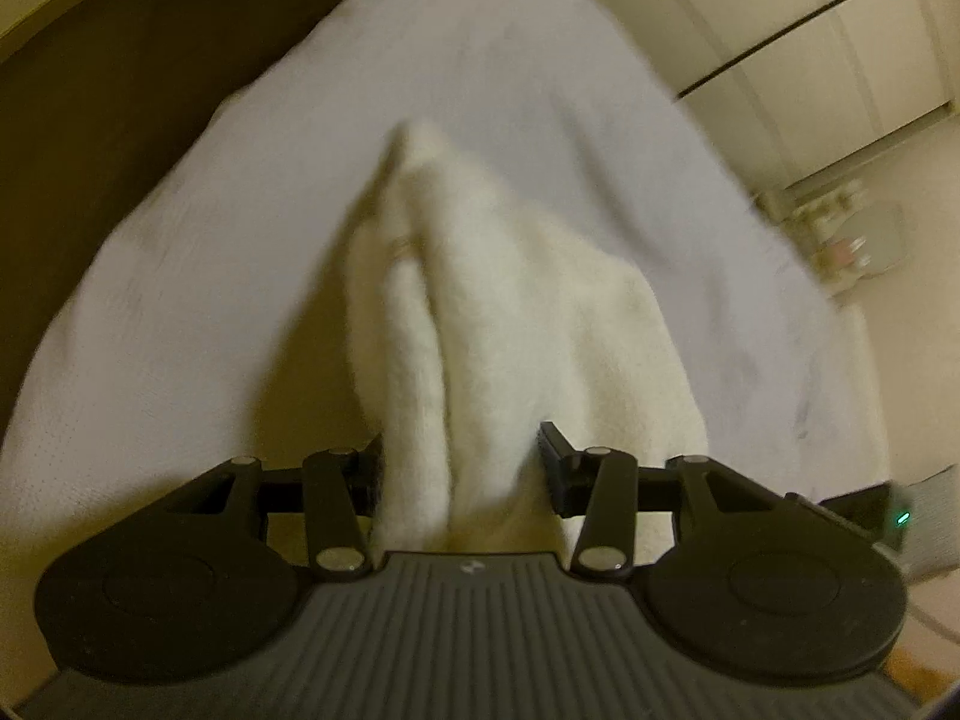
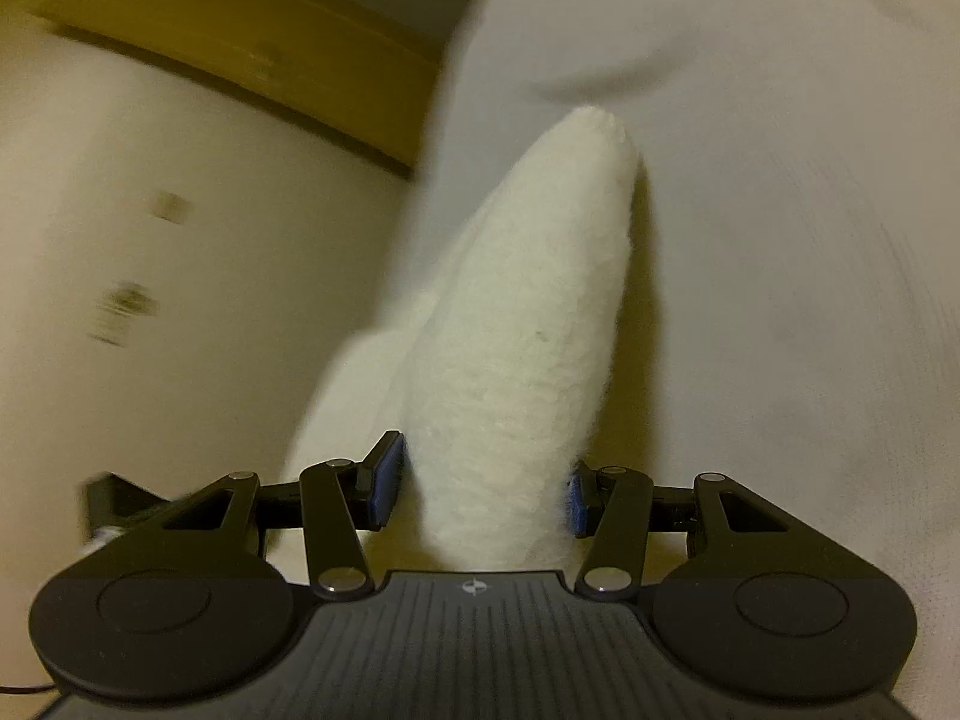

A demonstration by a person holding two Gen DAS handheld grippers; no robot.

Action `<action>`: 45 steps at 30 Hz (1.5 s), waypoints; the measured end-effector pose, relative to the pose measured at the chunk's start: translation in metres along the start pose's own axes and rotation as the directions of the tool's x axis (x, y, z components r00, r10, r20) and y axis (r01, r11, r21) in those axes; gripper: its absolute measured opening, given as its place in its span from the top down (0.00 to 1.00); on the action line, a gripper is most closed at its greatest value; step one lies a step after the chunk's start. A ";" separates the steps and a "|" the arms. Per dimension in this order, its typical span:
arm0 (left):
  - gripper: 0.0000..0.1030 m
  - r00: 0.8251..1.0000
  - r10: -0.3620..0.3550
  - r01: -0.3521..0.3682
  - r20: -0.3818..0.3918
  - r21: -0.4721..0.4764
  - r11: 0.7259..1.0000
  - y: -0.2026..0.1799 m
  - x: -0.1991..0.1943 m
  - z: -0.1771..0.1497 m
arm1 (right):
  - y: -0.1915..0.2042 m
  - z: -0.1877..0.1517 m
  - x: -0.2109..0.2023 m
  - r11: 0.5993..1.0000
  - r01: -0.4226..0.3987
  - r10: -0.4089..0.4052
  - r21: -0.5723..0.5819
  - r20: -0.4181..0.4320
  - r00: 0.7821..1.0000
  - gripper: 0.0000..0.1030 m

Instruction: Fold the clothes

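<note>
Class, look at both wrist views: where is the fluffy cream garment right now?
The fluffy cream garment hangs centre-frame in both wrist views, gripped by the left gripper and right gripper, above the white sheet.

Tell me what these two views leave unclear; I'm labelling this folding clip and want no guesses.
- Left wrist view: fluffy white garment fills the left gripper; its type and fold state are unreadable.
- Right wrist view: garment bunched in the right gripper, lower part cut off.
- Left wrist view: shelf items motion-blurred.
- Right wrist view: wall marks smeared.

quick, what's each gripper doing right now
left gripper: shut on the fluffy white garment.
right gripper: shut on the fluffy white garment.
</note>
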State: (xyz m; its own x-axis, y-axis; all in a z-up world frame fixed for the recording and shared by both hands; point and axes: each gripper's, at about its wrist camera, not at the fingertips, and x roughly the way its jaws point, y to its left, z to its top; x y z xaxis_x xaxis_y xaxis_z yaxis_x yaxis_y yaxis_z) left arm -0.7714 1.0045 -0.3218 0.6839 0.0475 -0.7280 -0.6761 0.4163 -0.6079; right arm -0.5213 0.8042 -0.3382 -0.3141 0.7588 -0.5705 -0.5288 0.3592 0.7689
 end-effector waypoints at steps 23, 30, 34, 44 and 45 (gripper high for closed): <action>0.95 0.912 0.367 -0.404 0.184 0.238 0.883 -0.080 -0.113 -0.074 | 0.084 -0.029 -0.060 0.775 0.316 -0.431 -0.547 -0.092 0.898 0.61; 0.99 0.891 0.422 -0.452 0.167 0.228 0.863 -0.073 -0.081 -0.097 | 0.093 -0.068 -0.024 0.693 0.298 -0.484 -0.657 -0.116 0.868 0.81; 0.99 0.893 0.436 -0.450 0.116 0.190 0.872 -0.048 -0.063 -0.088 | 0.089 -0.074 -0.005 0.671 0.293 -0.508 -0.682 -0.134 0.851 0.81; 0.97 0.899 0.428 -0.437 0.092 0.140 0.888 -0.012 -0.041 -0.078 | 0.084 -0.068 0.028 0.659 0.283 -0.555 -0.697 -0.196 0.808 0.78; 0.97 0.900 0.427 -0.435 0.085 0.134 0.890 -0.012 -0.043 -0.077 | 0.086 -0.065 0.028 0.663 0.282 -0.558 -0.694 -0.206 0.804 0.78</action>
State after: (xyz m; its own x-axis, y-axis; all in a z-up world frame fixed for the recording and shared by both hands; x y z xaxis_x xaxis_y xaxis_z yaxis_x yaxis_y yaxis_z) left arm -0.8137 0.9273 -0.3081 0.3502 0.2978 -0.8881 -0.8627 0.4719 -0.1819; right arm -0.6272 0.8208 -0.3071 -0.1198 0.2979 -0.9471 -0.9861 0.0750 0.1483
